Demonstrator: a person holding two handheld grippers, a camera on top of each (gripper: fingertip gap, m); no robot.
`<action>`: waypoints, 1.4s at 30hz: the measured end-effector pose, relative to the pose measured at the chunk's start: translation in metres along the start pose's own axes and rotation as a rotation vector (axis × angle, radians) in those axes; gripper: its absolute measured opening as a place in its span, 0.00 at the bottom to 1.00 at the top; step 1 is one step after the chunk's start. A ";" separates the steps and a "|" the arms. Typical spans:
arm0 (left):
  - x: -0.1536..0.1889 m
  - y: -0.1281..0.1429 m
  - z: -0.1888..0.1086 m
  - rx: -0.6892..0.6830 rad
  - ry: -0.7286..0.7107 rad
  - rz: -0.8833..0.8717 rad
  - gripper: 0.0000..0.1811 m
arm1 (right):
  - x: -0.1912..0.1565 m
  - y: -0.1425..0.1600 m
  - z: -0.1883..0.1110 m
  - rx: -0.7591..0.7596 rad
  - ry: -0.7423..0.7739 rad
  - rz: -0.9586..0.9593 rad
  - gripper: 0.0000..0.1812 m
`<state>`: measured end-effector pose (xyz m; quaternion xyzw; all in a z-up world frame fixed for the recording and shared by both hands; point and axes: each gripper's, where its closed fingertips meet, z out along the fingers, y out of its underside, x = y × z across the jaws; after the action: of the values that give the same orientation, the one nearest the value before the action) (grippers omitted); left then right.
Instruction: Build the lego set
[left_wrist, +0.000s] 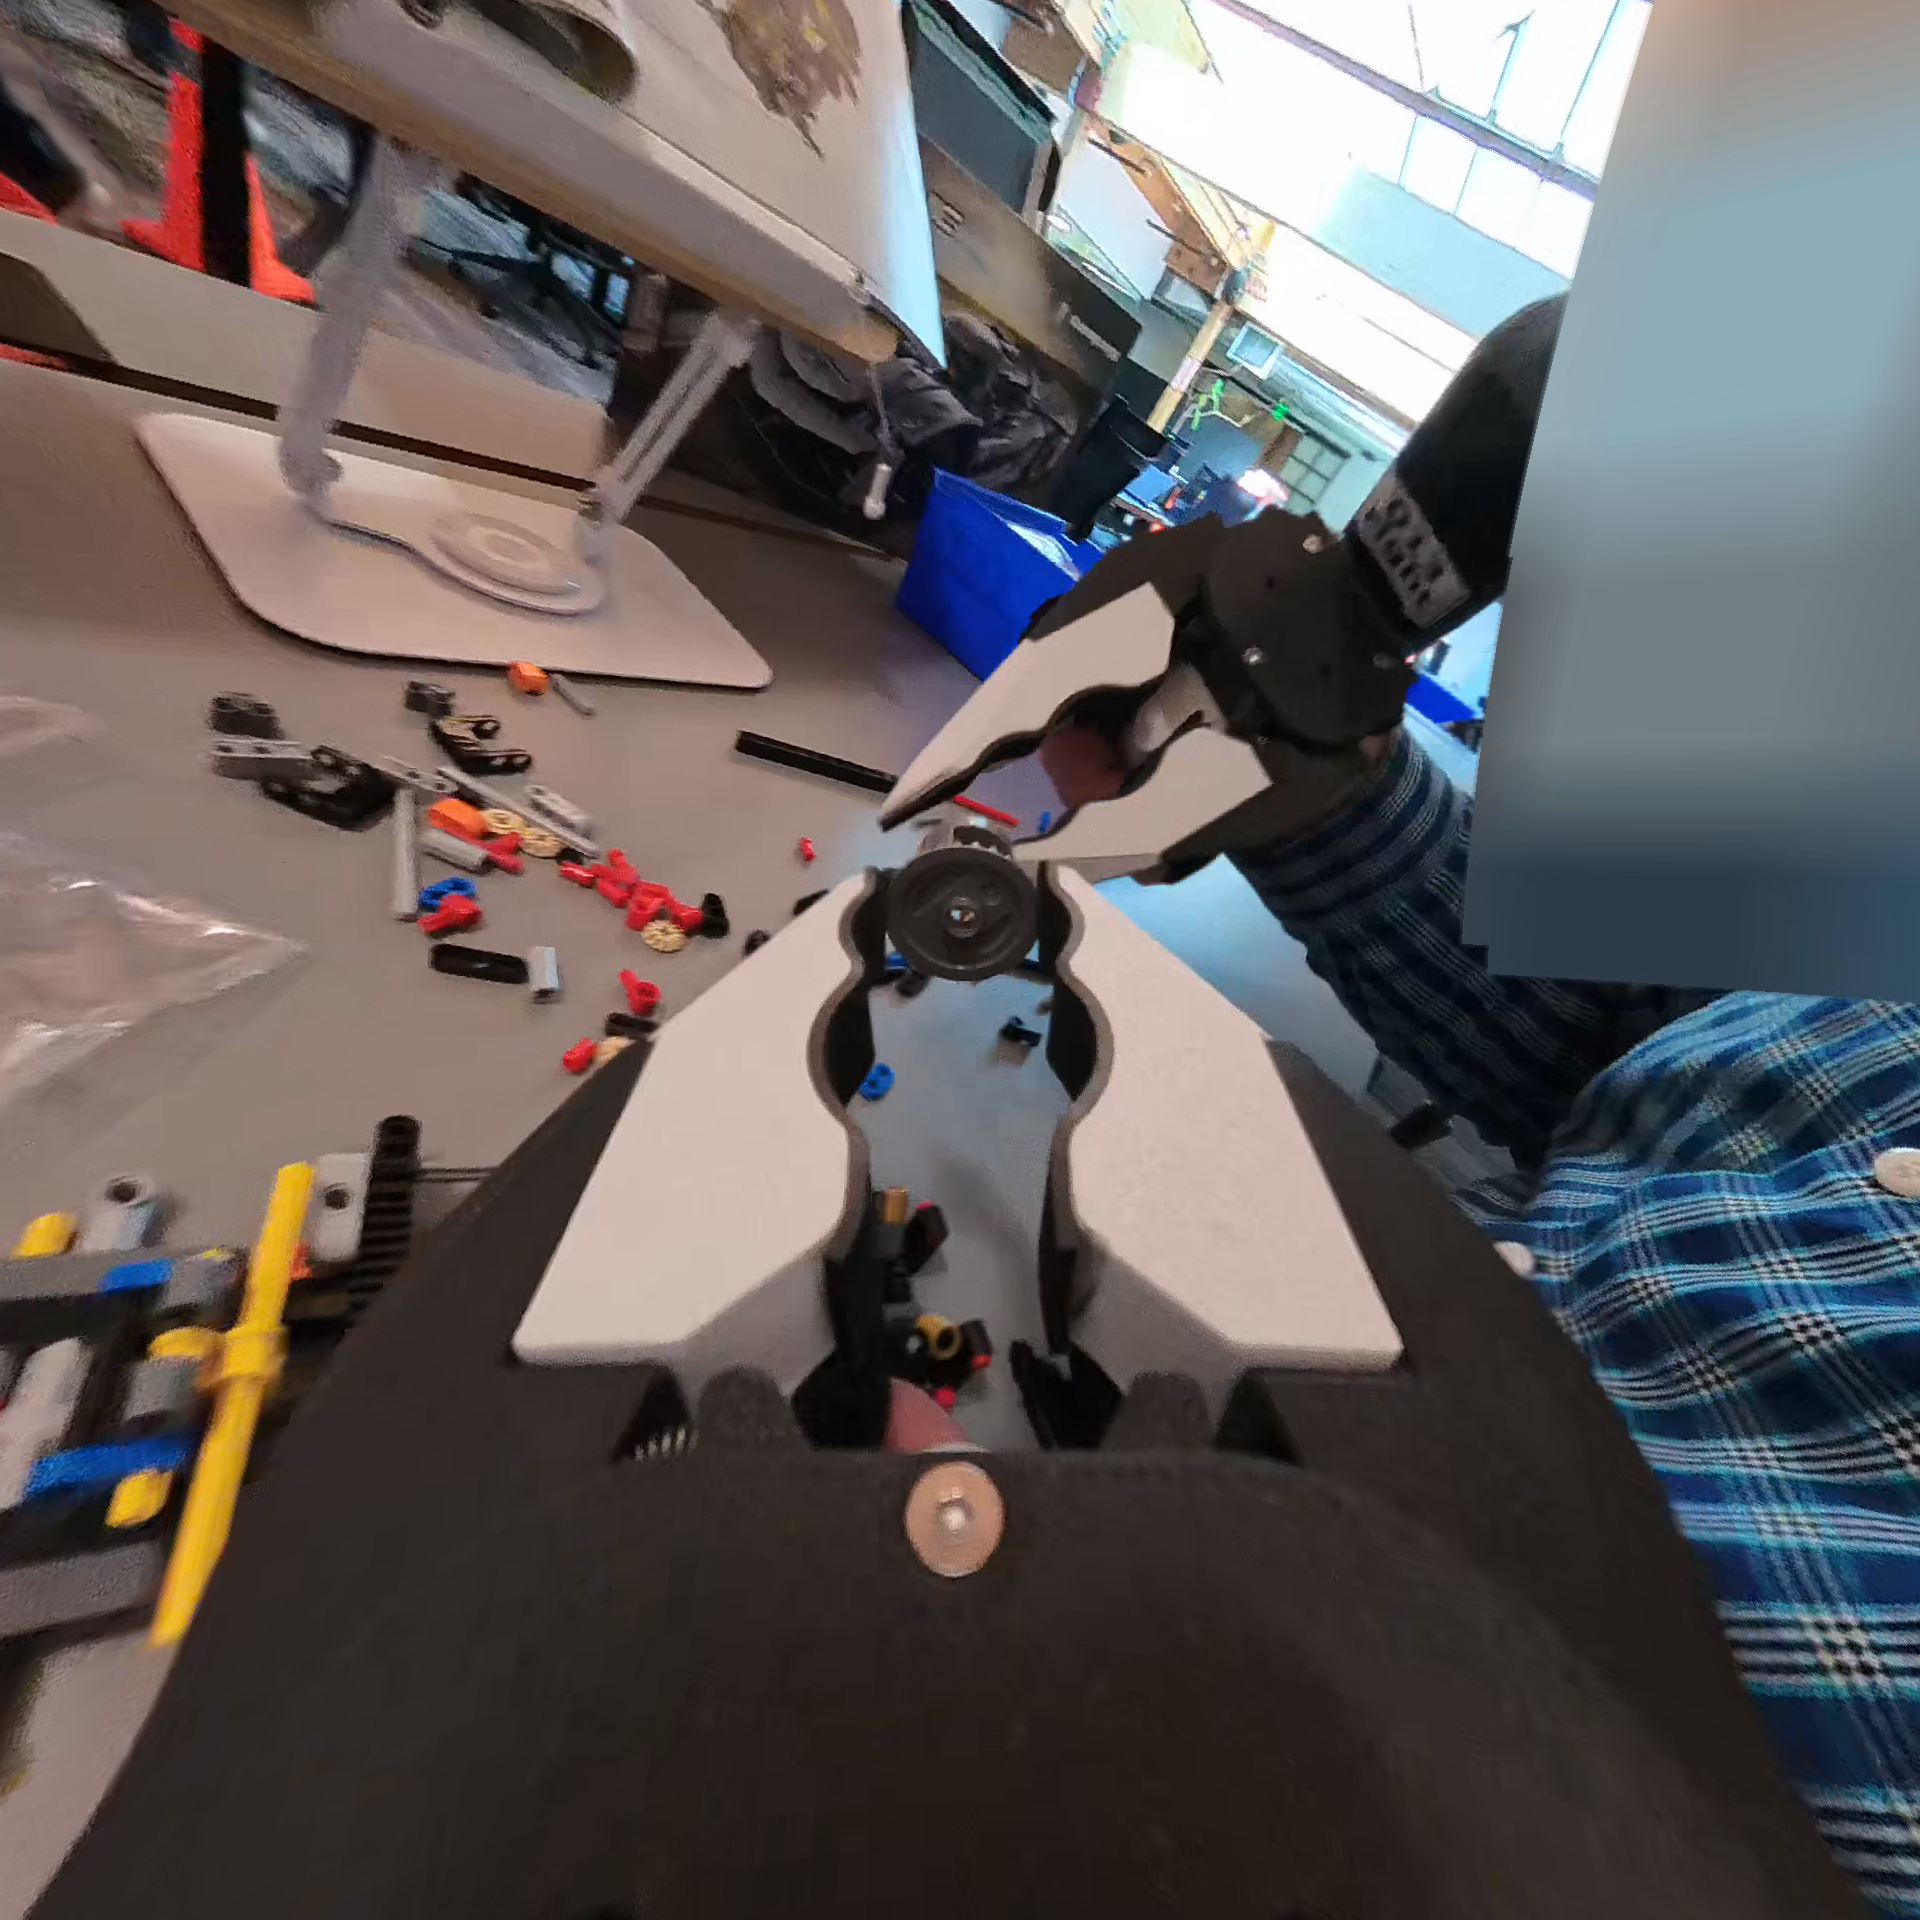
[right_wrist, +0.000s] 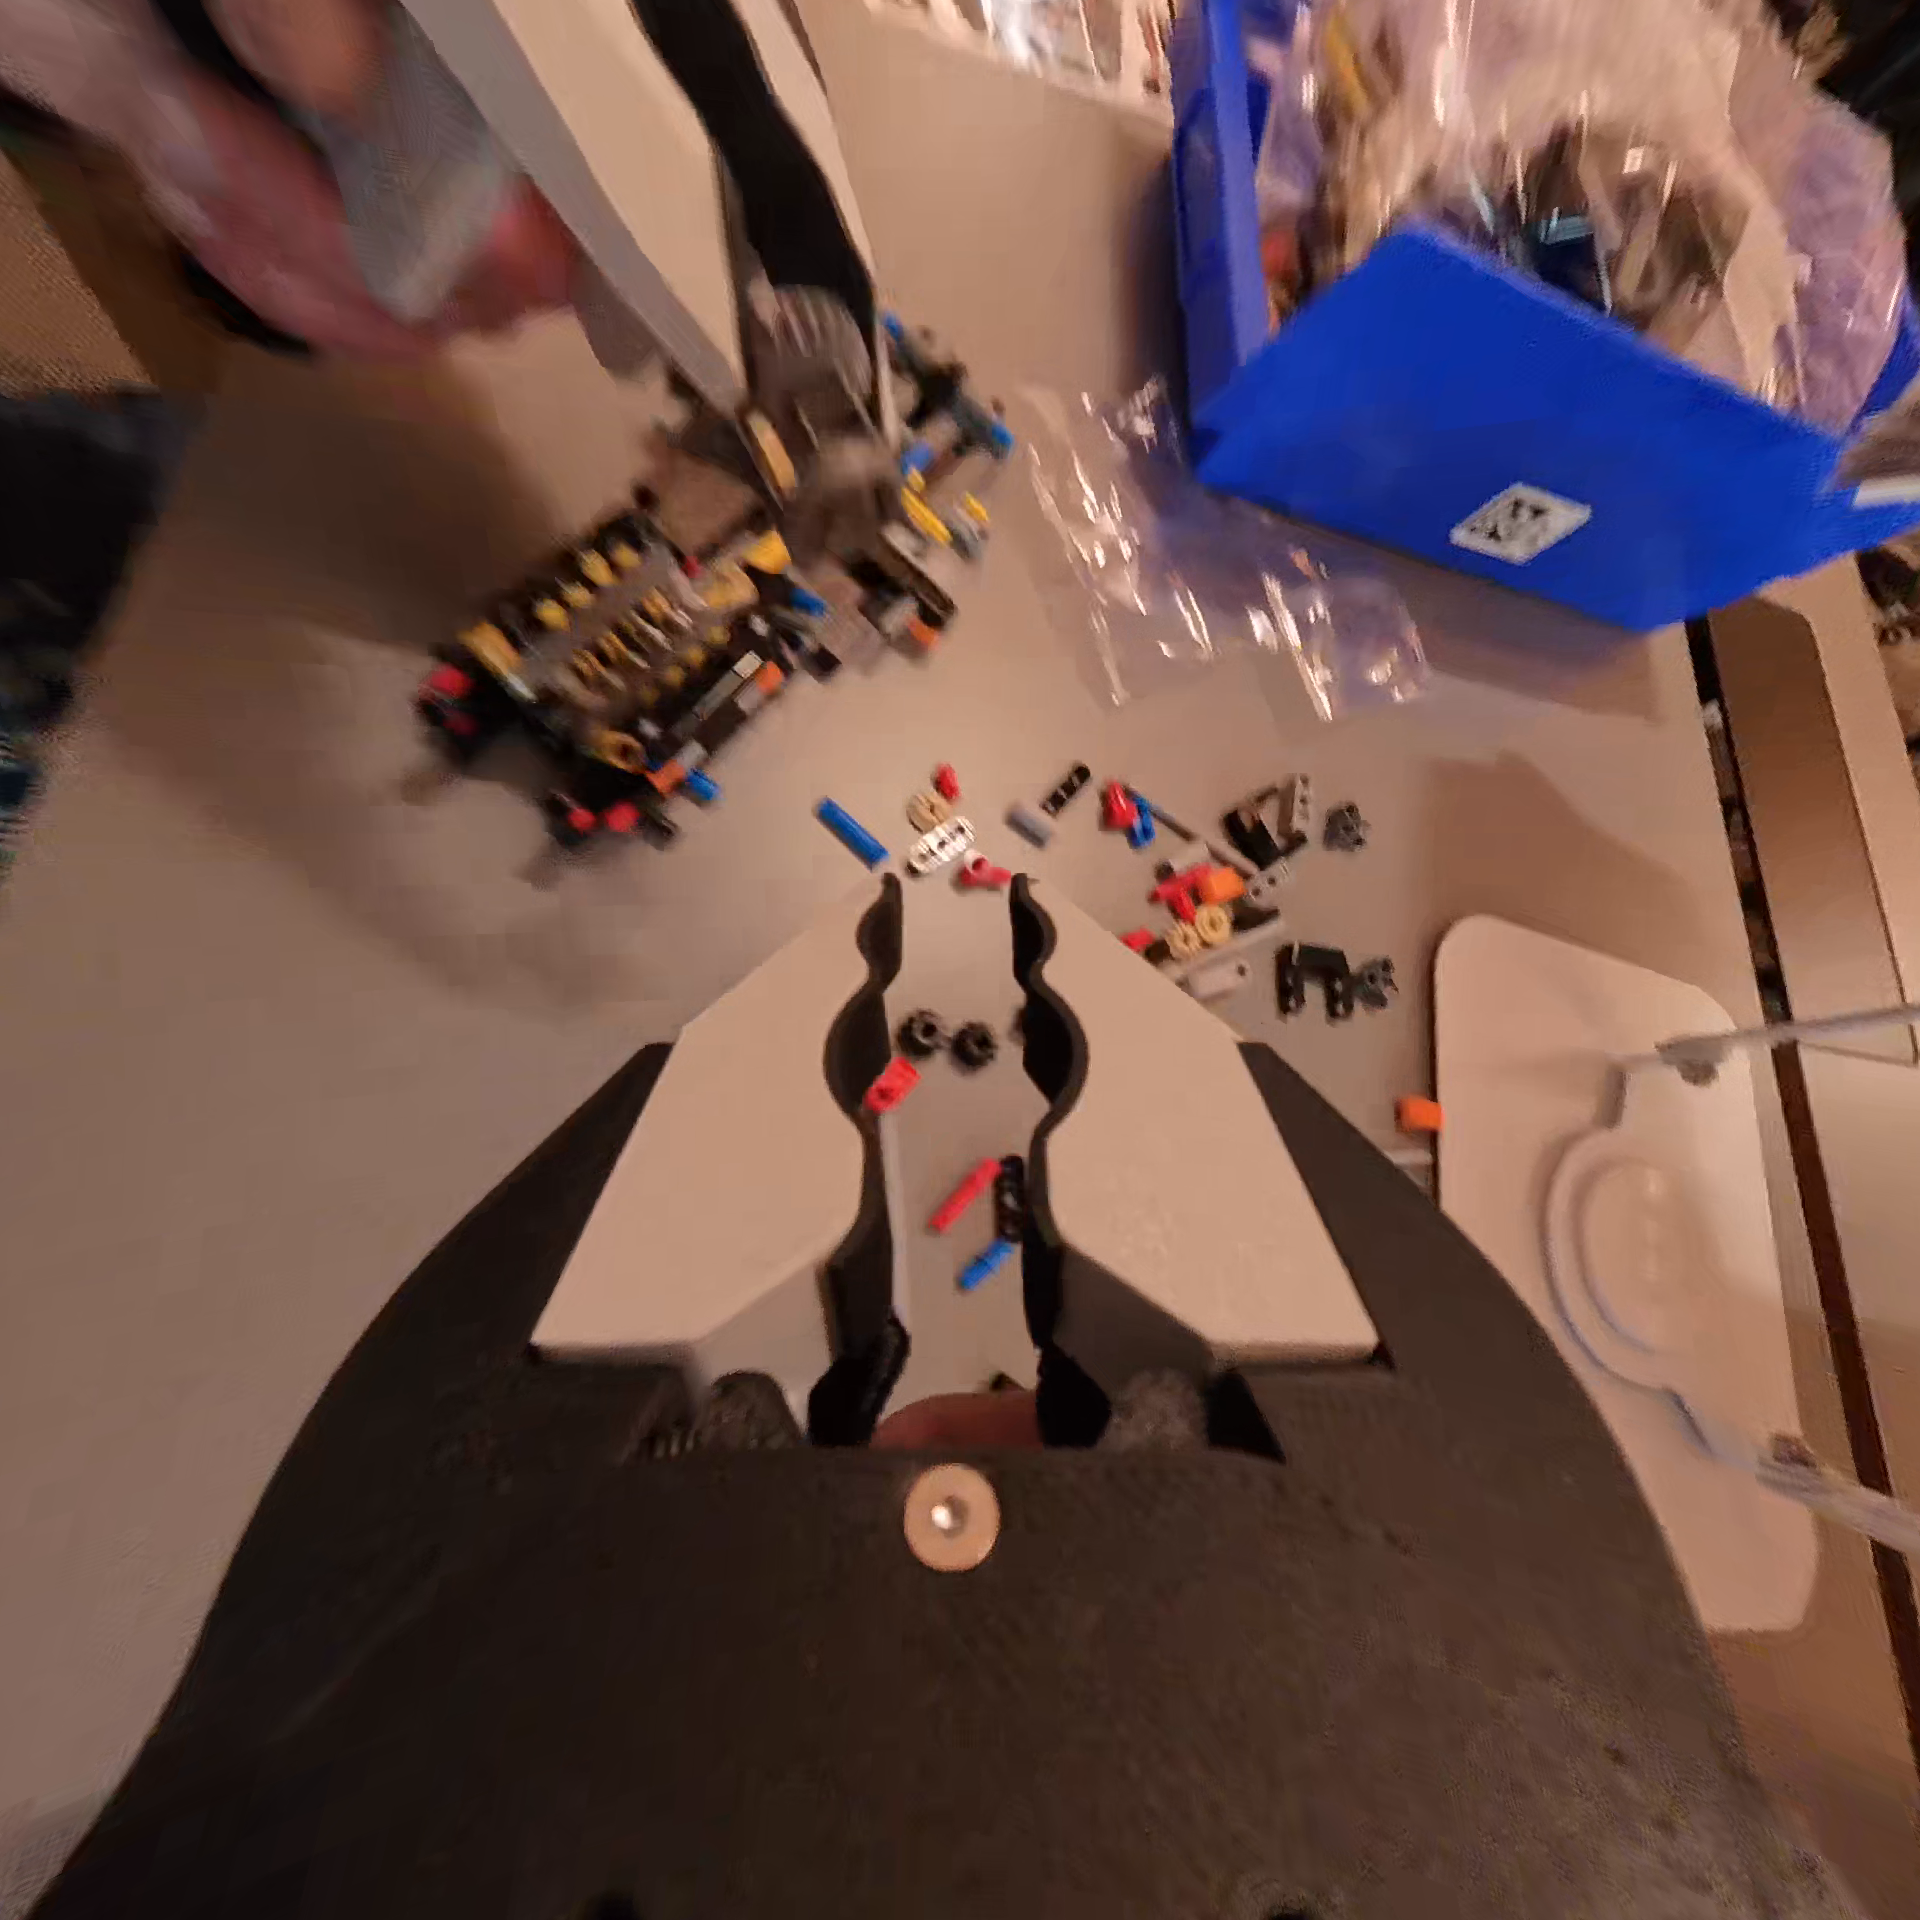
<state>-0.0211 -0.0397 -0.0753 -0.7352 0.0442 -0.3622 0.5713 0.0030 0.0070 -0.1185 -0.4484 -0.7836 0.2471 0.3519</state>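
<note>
Build judged partway: a chassis (right_wrist: 686, 634) stands assembled on the table (right_wrist: 260, 1039), many loose parts (right_wrist: 1195, 883) remain unplaced, a black wheel (left_wrist: 961, 914) is pinched by the left gripper (left_wrist: 961, 925), and the right gripper (right_wrist: 951, 894) is held slightly spread, empty.

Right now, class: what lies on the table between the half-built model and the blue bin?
In the right wrist view, crumpled clear plastic bags lie on the table between the half-built model and the blue bin.
</note>
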 end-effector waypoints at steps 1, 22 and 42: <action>-0.004 -0.002 -0.003 0.012 -0.011 -0.007 0.15 | 0.007 0.009 0.007 -0.033 0.009 0.003 0.10; -0.040 -0.011 -0.026 0.142 -0.039 -0.149 0.15 | -0.008 0.022 0.091 -0.192 -0.191 0.118 0.05; -0.037 -0.021 -0.025 0.220 -0.006 -0.162 0.15 | -0.001 -0.020 0.046 0.094 -0.183 0.296 0.04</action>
<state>-0.0698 -0.0348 -0.0730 -0.6703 -0.0572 -0.4076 0.6175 -0.0434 -0.0065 -0.1338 -0.5176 -0.7253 0.3725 0.2592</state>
